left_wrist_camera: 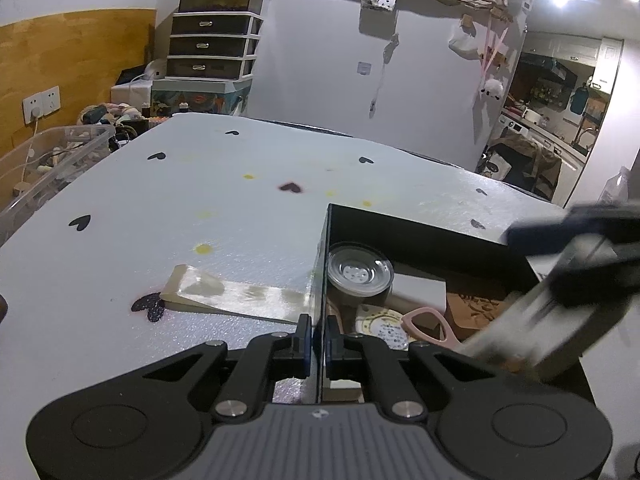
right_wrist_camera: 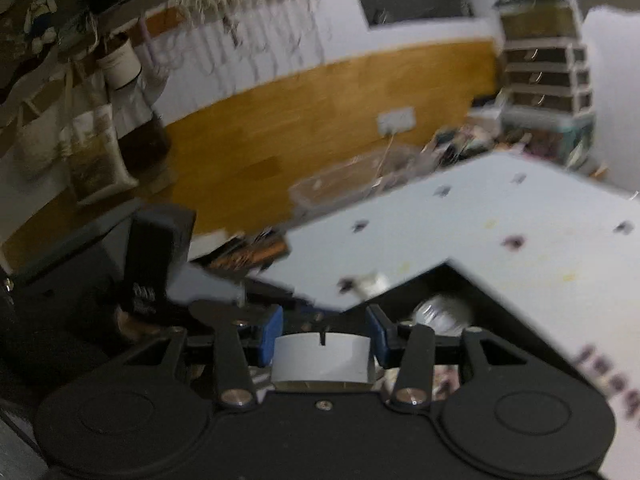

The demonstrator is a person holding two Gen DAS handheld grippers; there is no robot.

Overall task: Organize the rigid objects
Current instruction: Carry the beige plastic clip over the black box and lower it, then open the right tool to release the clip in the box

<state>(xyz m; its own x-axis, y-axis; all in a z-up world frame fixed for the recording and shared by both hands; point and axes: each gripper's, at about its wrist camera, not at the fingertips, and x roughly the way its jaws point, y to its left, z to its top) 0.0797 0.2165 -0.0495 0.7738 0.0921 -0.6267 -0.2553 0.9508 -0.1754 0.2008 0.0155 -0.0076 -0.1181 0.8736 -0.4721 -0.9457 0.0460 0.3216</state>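
Several items are already stowed in the black box [left_wrist_camera: 420, 232]. Its wall is clamped by left tool [left_wrist_camera: 319, 334]; a white block [right_wrist_camera: 324, 358] is gripped by right tool [right_wrist_camera: 326, 336]. One flat packet [left_wrist_camera: 236, 294] is left on the surface [left_wrist_camera: 160, 220].

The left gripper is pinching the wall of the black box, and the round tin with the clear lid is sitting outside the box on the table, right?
Not quite. The left wrist view shows the round tin inside the black box. The left gripper does pinch its wall.

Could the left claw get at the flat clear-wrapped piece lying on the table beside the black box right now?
Probably not yet. The left claw is shut on the black box wall. The flat piece lies just left of that wall on the table with nothing over it, so releasing and shifting left should reach it.
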